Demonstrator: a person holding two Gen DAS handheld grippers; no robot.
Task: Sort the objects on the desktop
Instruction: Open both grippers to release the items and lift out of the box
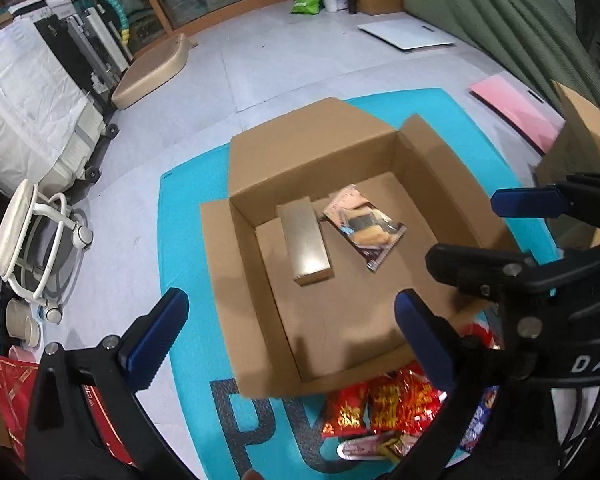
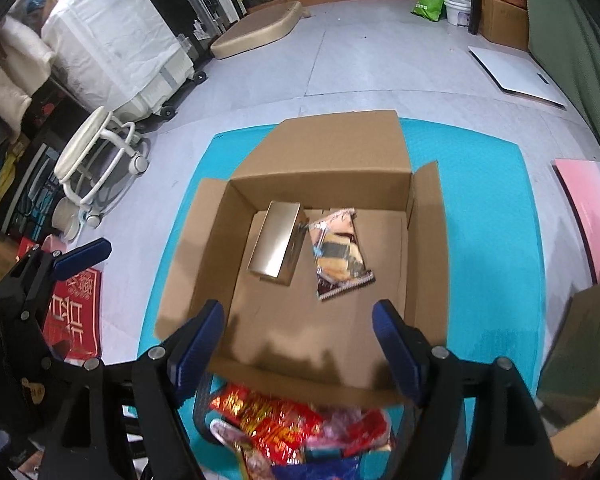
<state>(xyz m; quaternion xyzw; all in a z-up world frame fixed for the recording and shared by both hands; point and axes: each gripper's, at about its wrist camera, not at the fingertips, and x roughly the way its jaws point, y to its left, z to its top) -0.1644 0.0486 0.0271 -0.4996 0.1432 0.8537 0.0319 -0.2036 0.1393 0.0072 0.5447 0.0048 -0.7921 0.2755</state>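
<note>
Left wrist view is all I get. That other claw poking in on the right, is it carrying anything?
Observer: No. In the right wrist view the right gripper is open with nothing between its fingers, and the cardboard box is just ahead of it.
Operator: And the red thing half hidden behind the left gripper?
Observer: That is a red mat with gold characters. It lies flat on the floor beside the teal mat.

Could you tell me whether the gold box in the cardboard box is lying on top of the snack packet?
No, the gold box lies flat on the cardboard box floor beside the snack packet.
</note>
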